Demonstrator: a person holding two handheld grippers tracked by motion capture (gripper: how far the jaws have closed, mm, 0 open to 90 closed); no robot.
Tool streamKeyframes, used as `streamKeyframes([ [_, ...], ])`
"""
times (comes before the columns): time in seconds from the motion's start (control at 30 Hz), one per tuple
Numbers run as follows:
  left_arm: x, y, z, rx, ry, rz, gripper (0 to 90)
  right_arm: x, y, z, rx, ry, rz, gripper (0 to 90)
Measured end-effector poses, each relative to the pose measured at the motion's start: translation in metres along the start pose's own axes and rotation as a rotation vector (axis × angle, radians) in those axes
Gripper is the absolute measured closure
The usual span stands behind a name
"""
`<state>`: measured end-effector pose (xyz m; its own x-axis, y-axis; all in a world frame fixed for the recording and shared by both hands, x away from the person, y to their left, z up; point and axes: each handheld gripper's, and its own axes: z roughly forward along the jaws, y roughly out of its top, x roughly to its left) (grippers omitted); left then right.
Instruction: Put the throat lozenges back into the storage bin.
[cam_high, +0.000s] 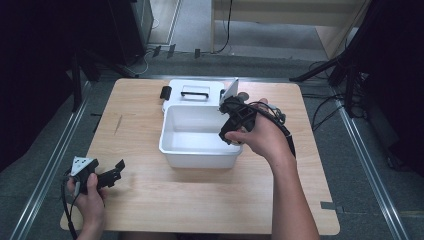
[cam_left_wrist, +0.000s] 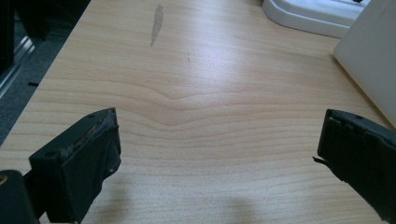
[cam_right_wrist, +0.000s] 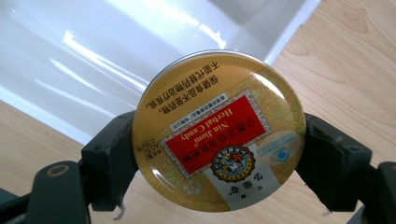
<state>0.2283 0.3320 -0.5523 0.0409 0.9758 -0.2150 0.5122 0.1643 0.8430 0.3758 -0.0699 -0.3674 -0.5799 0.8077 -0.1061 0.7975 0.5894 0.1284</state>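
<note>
Clamped between the two black jaws of the right tool (cam_right_wrist: 219, 154), a round herbal candy tin (cam_right_wrist: 218, 130) shows its gold lid with a red label panel and printed characters; the jaws stand about half open, and their pads press on the tin's opposite edges. In the right gripper view the tin hangs over the near corner of a white plastic bin (cam_right_wrist: 93, 60), whose glossy inner walls lie behind it, with bare wood of the table (cam_right_wrist: 345, 56) to one side. From the high view, the right tool (cam_high: 231, 131) sits at the bin's right rim (cam_high: 197, 157), held by the person's right hand (cam_high: 260, 137), and the bin looks empty inside. Just behind the bin lies its white lid (cam_high: 197, 90), with a black handle on top and a black latch at its left end.

Near the table's front left corner, the left tool (cam_high: 117, 170) rests low over the wood in the left hand (cam_high: 87, 192). Its jaws stand wide apart with nothing between them, only wood grain and a grey smear (cam_left_wrist: 157, 23) farther off.
</note>
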Motion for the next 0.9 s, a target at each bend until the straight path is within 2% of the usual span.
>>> streamKeyframes([
  [0.17,0.000,0.000,0.000,-0.002,0.000,0.000,0.0,0.005,0.003,0.004,-0.019,-0.013,-0.046,20.3],
  [0.2,0.000,0.000,0.000,-0.002,-0.001,0.000,0.0,0.007,0.003,0.006,-0.032,-0.004,-0.078,20.3],
  [0.27,0.000,0.000,0.000,-0.002,0.000,0.000,0.0,0.008,0.003,0.007,-0.037,-0.005,-0.097,20.3],
  [0.33,0.000,0.000,0.000,-0.001,0.000,-0.001,0.0,0.009,0.003,0.009,-0.057,-0.013,-0.138,20.3],
  [0.37,0.000,0.000,0.000,-0.004,-0.002,0.000,0.0,0.009,0.003,0.009,-0.057,-0.013,-0.138,20.3],
  [0.5,0.000,0.000,0.000,-0.004,-0.001,-0.001,0.0,0.013,0.002,0.013,-0.103,0.010,-0.246,20.3],
  [0.53,0.000,0.000,0.000,-0.004,-0.001,-0.001,0.0,0.012,0.002,0.016,-0.119,0.020,-0.301,20.3],
  [0.57,0.000,0.000,0.000,-0.004,-0.001,-0.001,0.0,0.012,0.002,0.017,-0.124,0.022,-0.320,20.3],
  [0.6,0.000,0.000,0.000,-0.004,0.000,-0.001,0.0,0.011,0.002,0.018,-0.132,0.019,-0.341,20.3],
  [0.63,0.000,0.000,0.000,-0.004,-0.001,-0.001,0.0,0.011,0.002,0.018,-0.132,0.019,-0.341,20.3],
  [0.67,0.000,0.000,0.000,-0.005,-0.001,-0.001,0.0,0.011,0.002,0.019,-0.142,0.014,-0.367,20.3],
  [0.7,0.000,0.000,0.000,-0.003,0.000,-0.001,0.0,0.010,0.002,0.021,-0.159,0.003,-0.414,20.3],
  [0.73,0.000,0.000,0.000,-0.003,0.000,-0.001,0.0,0.010,0.002,0.021,-0.159,0.003,-0.414,20.3],
  [0.77,0.000,0.000,0.000,-0.004,0.000,0.000,0.0,0.010,0.001,0.022,-0.178,-0.016,-0.468,20.3],
  [0.8,0.000,0.000,0.000,-0.004,0.001,0.000,0.0,0.010,0.000,0.023,-0.181,-0.019,-0.493,20.3],
  [0.83,0.000,0.000,0.000,-0.004,0.001,0.000,0.0,0.010,0.000,0.023,-0.181,-0.019,-0.493,20.3],
  [0.87,0.000,0.000,0.000,-0.004,0.002,0.001,0.0,0.010,-0.001,0.026,-0.189,-0.027,-0.539,20.3],
  [0.9,0.000,0.000,0.000,-0.004,0.002,0.001,0.0,0.010,-0.001,0.026,-0.189,-0.027,-0.539,20.3],
])
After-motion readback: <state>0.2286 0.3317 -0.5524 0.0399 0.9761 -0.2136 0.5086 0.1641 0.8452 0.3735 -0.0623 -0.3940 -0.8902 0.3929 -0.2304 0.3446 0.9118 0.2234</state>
